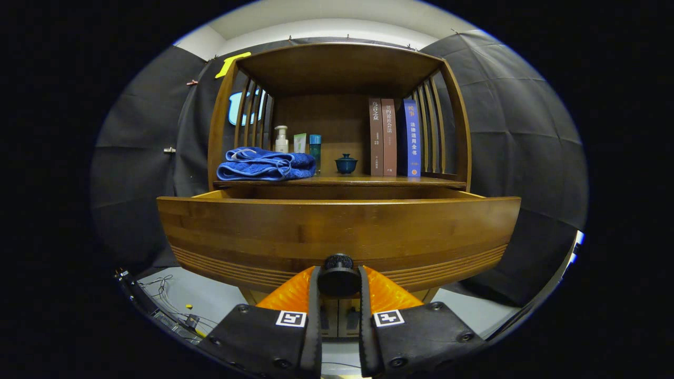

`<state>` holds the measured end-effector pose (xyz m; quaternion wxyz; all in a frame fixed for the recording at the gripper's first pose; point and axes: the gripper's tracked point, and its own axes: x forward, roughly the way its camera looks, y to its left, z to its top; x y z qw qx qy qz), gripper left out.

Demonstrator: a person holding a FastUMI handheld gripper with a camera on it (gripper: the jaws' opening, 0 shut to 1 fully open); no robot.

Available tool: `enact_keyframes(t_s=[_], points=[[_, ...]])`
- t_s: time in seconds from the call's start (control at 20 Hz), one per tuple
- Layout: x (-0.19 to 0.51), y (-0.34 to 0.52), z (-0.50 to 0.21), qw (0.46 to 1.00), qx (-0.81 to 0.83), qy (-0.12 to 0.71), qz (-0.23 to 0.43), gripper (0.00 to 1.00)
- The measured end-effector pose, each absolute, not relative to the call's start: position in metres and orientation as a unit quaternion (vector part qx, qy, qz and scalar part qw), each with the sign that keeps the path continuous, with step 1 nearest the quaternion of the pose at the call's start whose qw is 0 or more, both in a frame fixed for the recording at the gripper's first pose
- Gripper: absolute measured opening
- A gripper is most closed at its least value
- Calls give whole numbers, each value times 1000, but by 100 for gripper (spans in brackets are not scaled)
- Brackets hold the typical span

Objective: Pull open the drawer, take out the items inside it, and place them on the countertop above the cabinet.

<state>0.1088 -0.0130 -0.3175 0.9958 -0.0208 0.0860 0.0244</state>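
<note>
My tongs pinch the dark round knob at the lower middle of the drawer front, a finger pressed on each side. The drawer stands partly out below the countertop. I judge a straight, level pull keeps it from binding. Its inside is hidden behind the front panel, so I cannot tell its contents.

Cloth-walled recording booth staging a wooden home cabinet.
</note>
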Motion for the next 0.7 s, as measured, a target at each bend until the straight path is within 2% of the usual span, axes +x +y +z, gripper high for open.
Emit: enact_keyframes(t_s=[0.65, 0.7], points=[[87, -12, -322, 996, -19, 87, 25, 32], [87, -12, -322, 995, -15, 92, 26, 35]])
